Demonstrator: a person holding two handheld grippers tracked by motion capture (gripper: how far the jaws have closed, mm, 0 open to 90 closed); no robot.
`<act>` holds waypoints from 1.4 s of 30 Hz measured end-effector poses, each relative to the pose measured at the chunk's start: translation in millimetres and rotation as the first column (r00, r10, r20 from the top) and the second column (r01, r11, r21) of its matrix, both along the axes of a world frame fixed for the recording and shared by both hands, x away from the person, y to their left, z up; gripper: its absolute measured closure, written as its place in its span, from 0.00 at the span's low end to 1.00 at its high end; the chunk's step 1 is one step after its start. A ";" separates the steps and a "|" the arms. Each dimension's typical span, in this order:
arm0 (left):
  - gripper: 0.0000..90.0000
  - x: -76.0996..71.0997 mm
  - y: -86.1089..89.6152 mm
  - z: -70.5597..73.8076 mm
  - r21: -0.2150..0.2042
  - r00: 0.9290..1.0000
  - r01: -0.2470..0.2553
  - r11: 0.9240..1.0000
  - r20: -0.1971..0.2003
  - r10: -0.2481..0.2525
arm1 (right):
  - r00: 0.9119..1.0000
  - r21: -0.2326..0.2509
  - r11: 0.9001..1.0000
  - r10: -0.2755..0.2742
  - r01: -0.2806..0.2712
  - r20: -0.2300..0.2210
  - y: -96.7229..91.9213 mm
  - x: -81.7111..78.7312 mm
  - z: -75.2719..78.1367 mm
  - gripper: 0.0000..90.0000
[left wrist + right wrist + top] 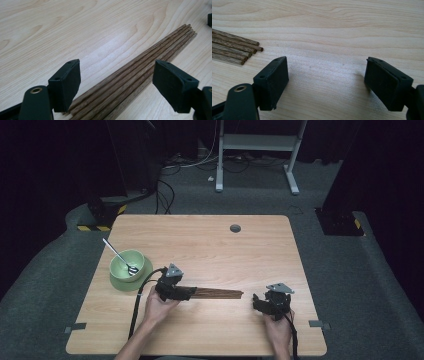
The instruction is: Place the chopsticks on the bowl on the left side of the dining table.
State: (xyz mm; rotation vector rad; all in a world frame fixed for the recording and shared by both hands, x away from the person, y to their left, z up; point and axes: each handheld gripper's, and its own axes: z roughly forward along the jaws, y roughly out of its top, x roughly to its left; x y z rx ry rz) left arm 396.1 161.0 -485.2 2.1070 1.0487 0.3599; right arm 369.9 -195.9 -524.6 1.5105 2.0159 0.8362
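Item: bundle of dark wooden chopsticks [217, 293], which lay flat on the table [210, 240] between the two grippers, not yet lifted. Left gripper [176, 291]: jaws spread wide, straddling the bundle's near end without pinching it; right gripper [263, 303]: jaws likewise spread over bare wood, just beside the tips. Judged early: grasp pending, and the green bowl [126, 265] with its spoon [120, 256] sat apart, untouched.
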 end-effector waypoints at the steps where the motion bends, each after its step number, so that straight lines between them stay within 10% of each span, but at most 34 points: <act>1: 0.25 0.8 -2.5 0.4 0.006 1.000 0.002 1.000 0.004 -0.002 | 1.000 0.000 1.000 0.000 0.000 0.000 0.0 0.0 0.0 0.21; 42: 0.26 30.4 -65.8 -11.6 0.116 0.998 0.069 0.991 -0.021 -0.067 | 1.000 -0.002 1.000 0.002 -0.002 0.003 0.2 -0.2 0.0 0.22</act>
